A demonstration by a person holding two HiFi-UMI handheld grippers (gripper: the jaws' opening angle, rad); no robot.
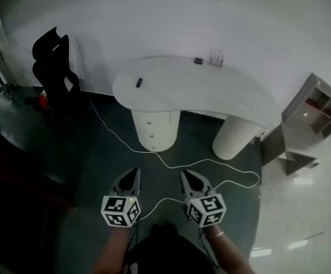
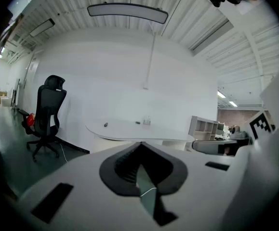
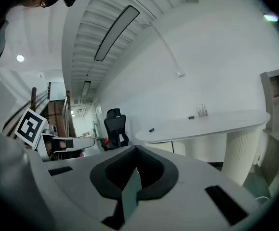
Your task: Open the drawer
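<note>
Left gripper (image 1: 132, 178): jaws closed tip to tip, nothing between them. Right gripper (image 1: 189, 180): the same, closed and empty. The two are held side by side, not touching, both pointing towards the curved white desk (image 1: 211, 93).

The round drawer pedestal (image 1: 154, 127) stands under the desk, ahead of the left gripper and well apart from both. Its fronts sit flush, and two small knobs (image 1: 149, 120) are visible.

A white cable (image 1: 171, 165) lies on the floor between the jaw tips and the pedestal. A black office chair (image 1: 54, 67) stands far off to the left of the left gripper.
</note>
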